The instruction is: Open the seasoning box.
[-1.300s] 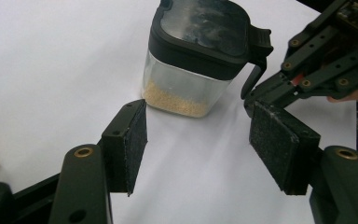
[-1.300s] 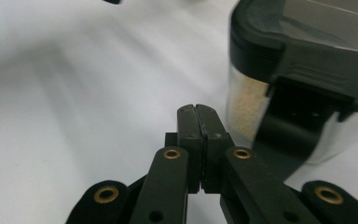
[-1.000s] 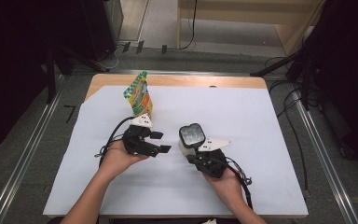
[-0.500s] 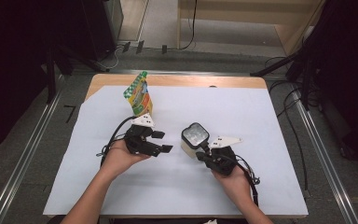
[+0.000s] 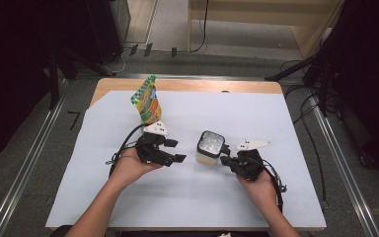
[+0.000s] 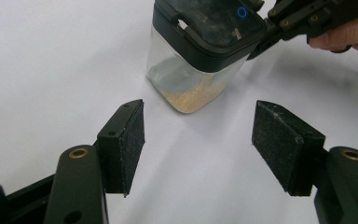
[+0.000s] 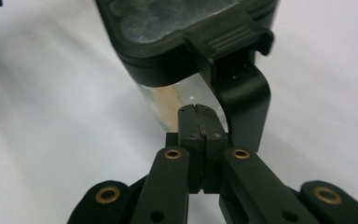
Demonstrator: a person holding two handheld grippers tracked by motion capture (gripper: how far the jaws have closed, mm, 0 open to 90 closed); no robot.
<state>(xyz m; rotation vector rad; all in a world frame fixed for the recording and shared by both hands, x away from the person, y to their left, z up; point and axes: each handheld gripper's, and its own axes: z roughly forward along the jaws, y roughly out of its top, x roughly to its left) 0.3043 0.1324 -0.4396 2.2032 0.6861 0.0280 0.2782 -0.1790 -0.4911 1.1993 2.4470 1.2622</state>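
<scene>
while the clear square plastic container with a black latching lid (image 5: 210, 147) stands upright mid-table on the white sheet (image 5: 296, 118), lid is on, so the work looks early: nothing lifted or opened yet. a thin layer of tan grains sits at the bottom.

right gripper (image 7: 199, 122): jaws fully closed, pads pressed together, nothing visibly between them. tips sit right at the container's wall, just under the black latch tab (image 7: 229, 33), touching or nearly so; can't tell which. looks like it's nudging or steadying the box, or going for the latch.

left gripper (image 6: 200, 140): jaws wide apart, empty, aimed at the container, which stands ahead of the pads, not between them.

green-and-yellow printed pouch (image 5: 147, 100) stands near the far edge, well apart, untouched.

left to do, my guess: left closes in to hold the body.
</scene>
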